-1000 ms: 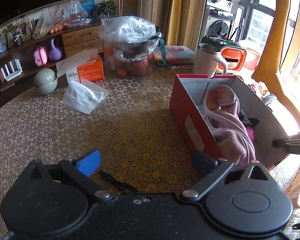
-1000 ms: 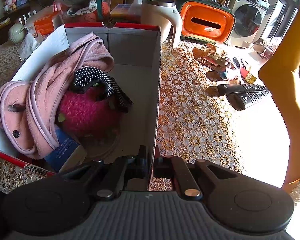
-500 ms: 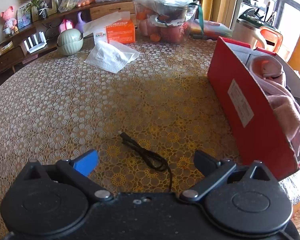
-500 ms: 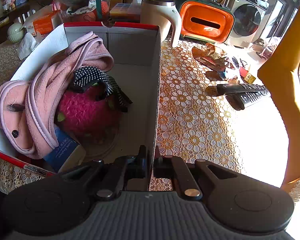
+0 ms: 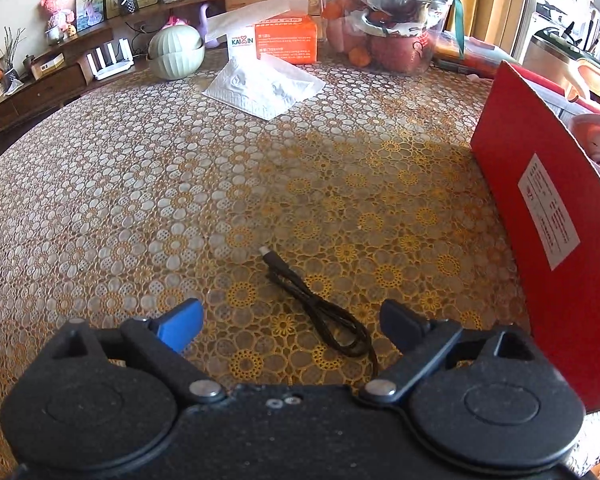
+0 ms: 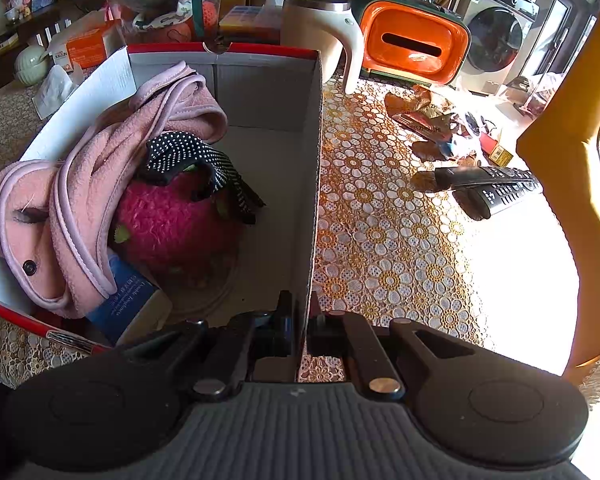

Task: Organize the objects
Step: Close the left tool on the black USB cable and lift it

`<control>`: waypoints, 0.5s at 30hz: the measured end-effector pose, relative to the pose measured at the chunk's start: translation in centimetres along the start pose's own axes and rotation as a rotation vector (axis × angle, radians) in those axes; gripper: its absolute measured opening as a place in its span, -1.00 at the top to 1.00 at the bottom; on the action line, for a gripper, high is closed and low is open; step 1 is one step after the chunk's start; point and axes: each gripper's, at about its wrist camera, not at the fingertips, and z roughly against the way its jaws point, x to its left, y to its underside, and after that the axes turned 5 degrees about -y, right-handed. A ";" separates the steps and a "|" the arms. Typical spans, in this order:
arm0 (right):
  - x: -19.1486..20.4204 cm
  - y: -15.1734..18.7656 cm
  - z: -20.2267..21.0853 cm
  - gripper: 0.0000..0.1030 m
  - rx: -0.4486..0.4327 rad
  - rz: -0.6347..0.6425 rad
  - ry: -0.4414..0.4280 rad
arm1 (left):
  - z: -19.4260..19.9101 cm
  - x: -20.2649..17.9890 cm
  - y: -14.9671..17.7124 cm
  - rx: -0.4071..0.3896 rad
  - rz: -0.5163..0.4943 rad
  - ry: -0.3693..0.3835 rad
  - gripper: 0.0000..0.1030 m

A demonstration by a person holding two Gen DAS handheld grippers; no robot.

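Left gripper (image 5: pixel 290 318) has its jaws spread wide with nothing in them, and the black cable (image 5: pixel 316 304) sits on the counter right between them, its long axis running away from the jaws, plug end farthest out. The red box (image 5: pixel 540 216) is just off to the right. Right gripper (image 6: pixel 300 320) is clamped on the box's side wall, so I'd say the left one is the one to grab the cable.

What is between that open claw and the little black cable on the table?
Nothing visible. The black cable lies on bare tablecloth directly ahead of the open left gripper, roughly between its fingers. The red box stands off to the right.
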 end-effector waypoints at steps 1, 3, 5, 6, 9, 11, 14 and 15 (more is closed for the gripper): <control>0.0 0.0 0.0 0.87 0.000 0.000 0.000 | -0.1 -0.1 0.0 0.001 -0.001 -0.004 -0.77; 0.0 0.0 -0.1 0.87 0.000 0.000 0.000 | -0.4 -0.4 0.1 0.003 -0.004 -0.013 -0.65; 0.0 0.0 -0.1 0.87 0.001 -0.001 0.000 | -0.6 -0.5 0.2 0.011 0.002 -0.015 -0.53; 0.0 0.0 -0.1 0.87 0.000 0.000 -0.001 | -0.7 -0.5 0.2 0.015 0.007 -0.013 -0.49; 0.0 0.0 0.0 0.87 0.000 0.000 -0.001 | -0.8 -0.7 0.3 0.016 0.011 -0.007 -0.40; 0.0 0.0 0.0 0.87 0.000 0.000 0.000 | -0.8 -0.9 0.2 0.017 0.007 0.006 -0.25; 0.0 0.0 0.0 0.87 0.000 -0.001 0.000 | -0.6 -1.3 0.2 0.017 -0.003 0.026 0.02; 0.0 0.0 0.0 0.87 0.000 0.000 0.000 | -0.5 -1.5 0.2 0.016 -0.010 0.033 0.14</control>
